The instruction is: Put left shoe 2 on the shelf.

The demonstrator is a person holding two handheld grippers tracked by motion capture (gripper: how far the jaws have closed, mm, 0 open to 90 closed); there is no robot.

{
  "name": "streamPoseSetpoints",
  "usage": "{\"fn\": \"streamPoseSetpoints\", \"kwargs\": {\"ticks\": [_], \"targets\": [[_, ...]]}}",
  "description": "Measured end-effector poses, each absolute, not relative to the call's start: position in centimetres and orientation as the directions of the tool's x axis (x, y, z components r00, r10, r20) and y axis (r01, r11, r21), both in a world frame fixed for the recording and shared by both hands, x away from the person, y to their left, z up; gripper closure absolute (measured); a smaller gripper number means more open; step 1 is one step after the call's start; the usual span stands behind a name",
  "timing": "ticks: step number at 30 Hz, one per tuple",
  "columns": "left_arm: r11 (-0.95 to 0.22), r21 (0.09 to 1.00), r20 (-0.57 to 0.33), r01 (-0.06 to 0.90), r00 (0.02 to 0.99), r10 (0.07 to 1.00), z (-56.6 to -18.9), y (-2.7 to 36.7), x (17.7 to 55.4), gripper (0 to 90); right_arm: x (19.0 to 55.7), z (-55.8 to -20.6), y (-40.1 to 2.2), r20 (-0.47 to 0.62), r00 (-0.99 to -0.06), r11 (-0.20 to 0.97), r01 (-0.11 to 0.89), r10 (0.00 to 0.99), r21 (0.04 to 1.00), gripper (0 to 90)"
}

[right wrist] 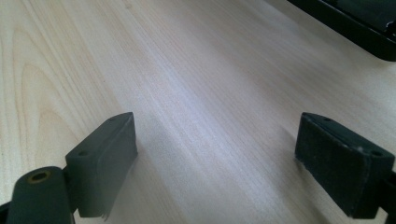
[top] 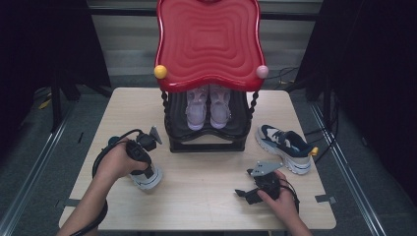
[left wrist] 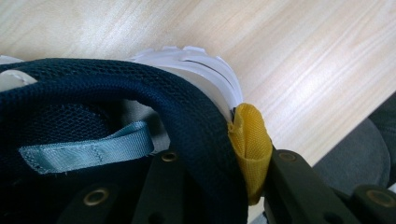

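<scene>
L gripper (top: 142,169) fingers clamped on navy sneaker (left wrist: 140,93) heel collar, one inside, one outside; R gripper (right wrist: 219,158) wide open over desk (right wrist: 196,70), nothing held

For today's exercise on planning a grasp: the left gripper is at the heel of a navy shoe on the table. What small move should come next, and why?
Probably lift the navy shoe slightly. The left gripper has its jaws clamped across the heel collar beside the yellow pull tab, so the grip looks made, and the matching shoe waits by the shoe rack. The right gripper rests open.
</scene>
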State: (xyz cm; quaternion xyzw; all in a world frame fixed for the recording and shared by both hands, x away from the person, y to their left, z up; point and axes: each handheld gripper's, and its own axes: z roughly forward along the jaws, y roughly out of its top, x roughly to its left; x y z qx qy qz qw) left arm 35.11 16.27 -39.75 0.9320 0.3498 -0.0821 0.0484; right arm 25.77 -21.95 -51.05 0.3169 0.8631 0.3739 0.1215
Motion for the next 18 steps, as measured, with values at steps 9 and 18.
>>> {"fn": "streamPoseSetpoints", "kwargs": {"ticks": [9,18], "targets": [[-0.783,0.017,-0.122,0.622,0.779,0.616,-36.4,15.7,35.0,75.2,25.8,-51.0,-21.9,0.03,-0.768,0.517,0.458,0.639,0.723,12.3],[-0.808,0.022,-0.104,0.588,0.806,0.583,-32.3,15.5,34.7,75.2,25.8,-51.0,-22.0,0.025,-0.769,0.518,0.454,0.639,0.725,12.3]]}}
